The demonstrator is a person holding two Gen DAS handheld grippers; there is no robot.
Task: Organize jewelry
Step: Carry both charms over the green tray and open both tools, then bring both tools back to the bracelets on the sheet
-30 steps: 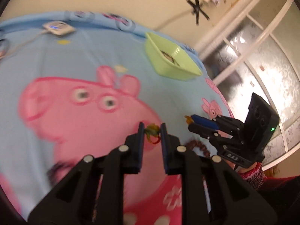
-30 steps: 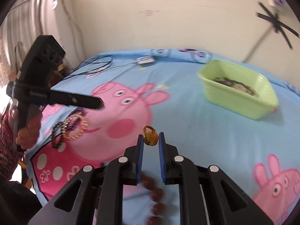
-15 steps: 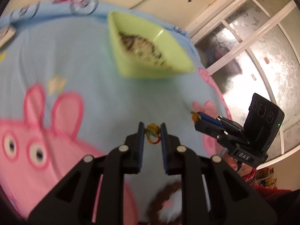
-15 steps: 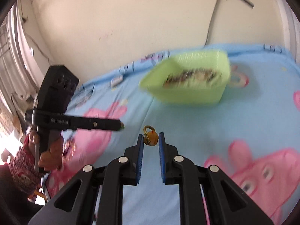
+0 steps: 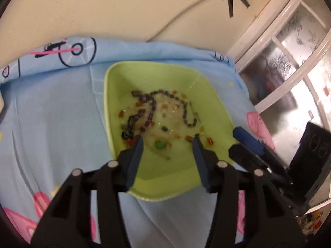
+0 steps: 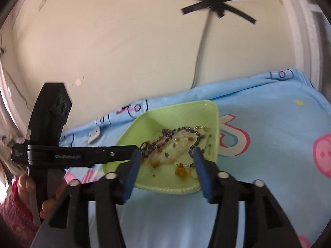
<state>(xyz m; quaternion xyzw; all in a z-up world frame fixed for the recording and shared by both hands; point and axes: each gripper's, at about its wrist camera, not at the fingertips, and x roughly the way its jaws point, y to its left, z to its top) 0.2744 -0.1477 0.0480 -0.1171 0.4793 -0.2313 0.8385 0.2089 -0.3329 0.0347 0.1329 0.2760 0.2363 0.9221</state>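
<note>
Cream wall [image 6: 128, 47], plain, with black tape crosses [image 6: 217, 2] fixing a cable that drops behind the bed. Frosted window [image 5: 289, 66], white-framed, at the right of the left wrist view. Bed sheet [image 5: 51, 113], light blue with pink pig figures and a bicycle motif along its far edge, which meets the wall; broad bare cloth lies to the left of the tray in the left wrist view and to its right in the right wrist view. Small white device [image 6: 94, 134] on the sheet near the far edge, left of the tray. Green tray [image 5: 109, 103], shallow, rounded corners, sits on the sheet close to the far edge (its near rim lies under both claws). Jewelry within the tray: a dark beaded necklace [image 5: 151, 105] looped across the floor, amber and orange beads scattered round it, a green bead [image 5: 160, 144] near the front, an amber pendant piece [image 6: 180, 172] toward the near rim. Left claw [image 5: 167, 142], over the tray, jaws opening, nothing between the pads. Right claw [image 6: 165, 152], likewise over the tray, jaws opening, nothing gripped. Hand [image 6: 26, 186] on the left claw's handle, red patterned sleeve behind it.
</note>
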